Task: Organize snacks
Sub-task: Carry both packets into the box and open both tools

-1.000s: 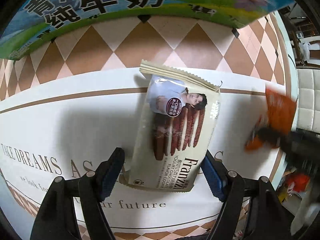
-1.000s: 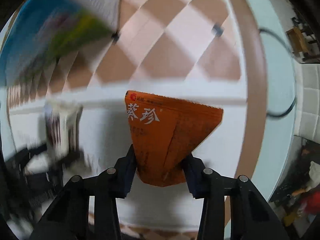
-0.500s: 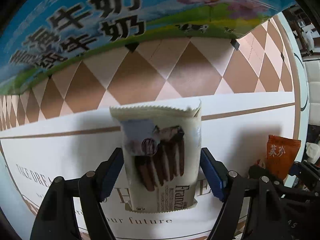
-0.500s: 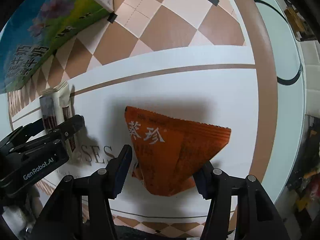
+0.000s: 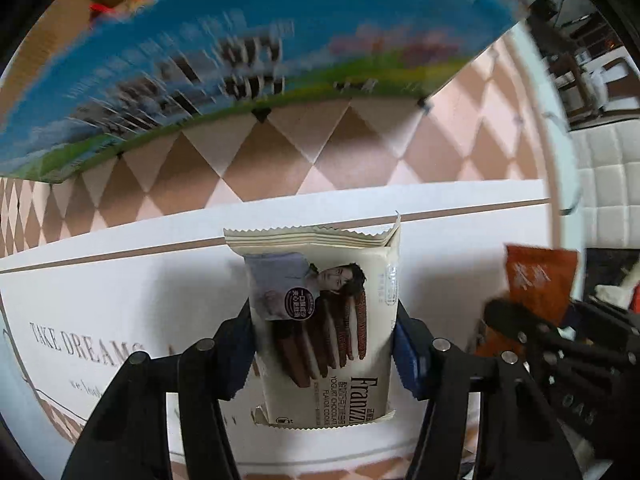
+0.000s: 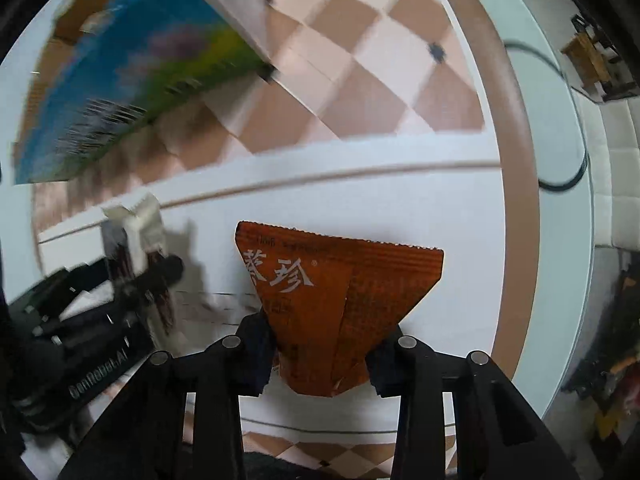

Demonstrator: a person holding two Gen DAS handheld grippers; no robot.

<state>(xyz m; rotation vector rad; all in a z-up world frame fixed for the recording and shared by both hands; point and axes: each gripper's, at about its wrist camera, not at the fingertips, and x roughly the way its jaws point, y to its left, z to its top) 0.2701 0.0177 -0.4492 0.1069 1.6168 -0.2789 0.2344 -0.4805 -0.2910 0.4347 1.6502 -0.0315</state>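
A cream Franzzi chocolate cookie pack (image 5: 320, 320) stands upright between the fingers of my left gripper (image 5: 324, 344). Its jaws are closing, and the blue pads press on both long sides of the pack. The pack hangs a little above the white cloth, with its shadow below it. My right gripper (image 6: 320, 344) is shut on the narrow lower end of an orange snack packet (image 6: 332, 300), which fans out wide above the pads. In the left wrist view the orange packet (image 5: 536, 284) shows at the right. From the right wrist, the cookie pack (image 6: 132, 232) is at the left, blurred.
A large blue and green milk carton box (image 5: 240, 60) stands at the far side, with bright wrappers showing in its open top. The tablecloth has a brown diamond band (image 5: 280, 152) and a white printed band (image 5: 80, 300). A black cable (image 6: 568, 176) lies near the table's right rim.
Both grippers closed on their packets and rose off the cloth. The right gripper had loosened around the orange packet half a second ago. More of the box shows, blurred by the motion.
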